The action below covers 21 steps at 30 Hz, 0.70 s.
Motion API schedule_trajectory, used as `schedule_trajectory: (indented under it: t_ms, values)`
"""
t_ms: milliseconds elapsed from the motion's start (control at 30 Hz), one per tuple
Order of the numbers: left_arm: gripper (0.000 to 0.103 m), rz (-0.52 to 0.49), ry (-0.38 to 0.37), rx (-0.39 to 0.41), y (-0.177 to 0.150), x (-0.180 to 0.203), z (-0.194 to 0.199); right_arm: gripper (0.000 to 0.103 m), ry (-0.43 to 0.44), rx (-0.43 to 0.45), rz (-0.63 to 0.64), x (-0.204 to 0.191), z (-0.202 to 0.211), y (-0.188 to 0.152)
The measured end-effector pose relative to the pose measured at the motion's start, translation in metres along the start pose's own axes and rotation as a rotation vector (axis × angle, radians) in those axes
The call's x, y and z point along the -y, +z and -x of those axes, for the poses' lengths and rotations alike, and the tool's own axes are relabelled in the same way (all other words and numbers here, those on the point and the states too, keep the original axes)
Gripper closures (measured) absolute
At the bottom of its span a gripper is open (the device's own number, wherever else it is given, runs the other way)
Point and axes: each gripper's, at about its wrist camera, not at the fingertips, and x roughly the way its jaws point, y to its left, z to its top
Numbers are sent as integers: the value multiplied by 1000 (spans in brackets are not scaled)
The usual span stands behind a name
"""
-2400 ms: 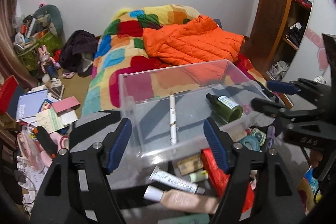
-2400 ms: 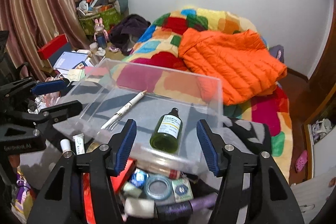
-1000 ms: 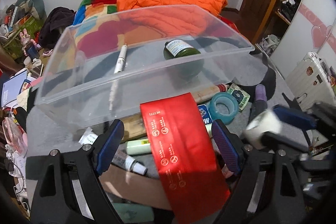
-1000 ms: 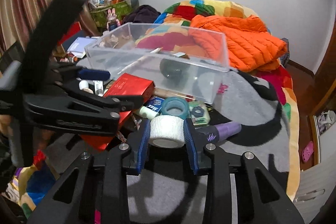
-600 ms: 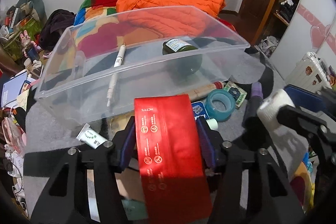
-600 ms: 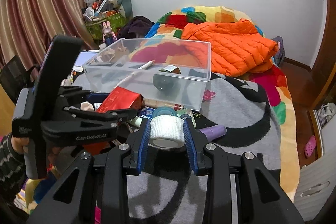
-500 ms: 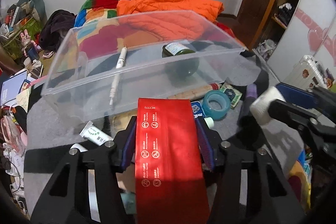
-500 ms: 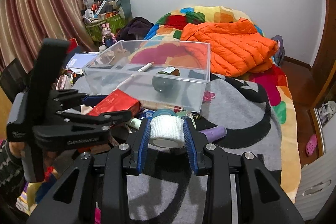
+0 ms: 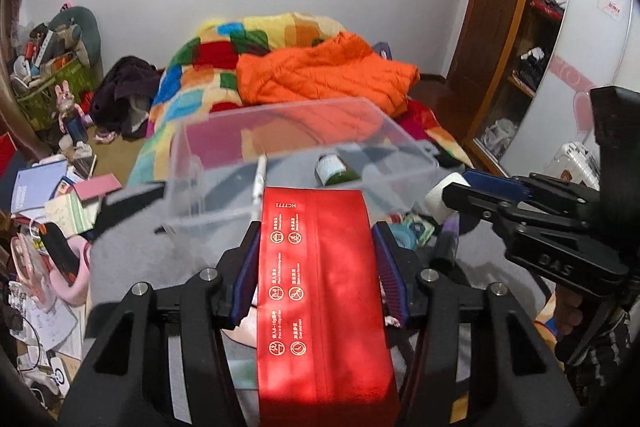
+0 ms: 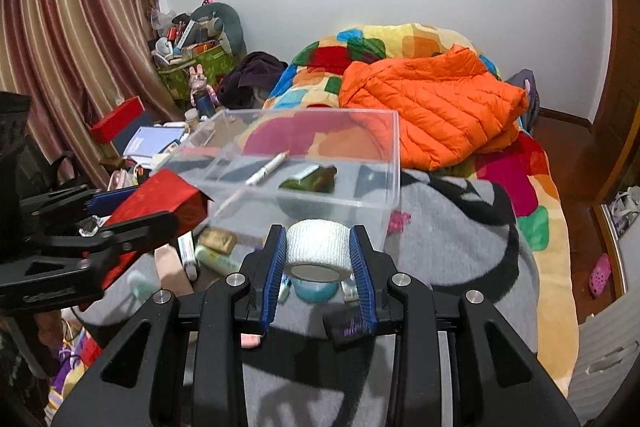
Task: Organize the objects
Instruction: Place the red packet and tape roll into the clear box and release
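clear bin (image 10: 394, 163) already held a pen (image 10: 266, 167) and green bottle (image 10: 310, 183); left gripper (image 9: 316, 267) was clamped on the red box (image 9: 320, 287), right gripper (image 10: 318, 259) on the white tape roll (image 10: 318, 247), both short of the bin; more clutter waited before it

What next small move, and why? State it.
Probably carry the red box forward over the clear bin before releasing. The left gripper grips it clear of the clutter, the right gripper already holds the white tape roll, and the bin has room beside the pen and green bottle.
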Motion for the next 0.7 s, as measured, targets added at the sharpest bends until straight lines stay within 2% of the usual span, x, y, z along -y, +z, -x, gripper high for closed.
schedule_trajectory:
  t_ms: [200,433,700]
  values:
    - [50,12,18,36,19,-10,2,73,-5,43,8,-3,-3,25]
    - [50,32,28,37,45,-24,-15,73,-23,53,16,-5,-19,48]
    - [50,11,38,-50,65,-25,-70,73,-61,-11,13,2,-54,53]
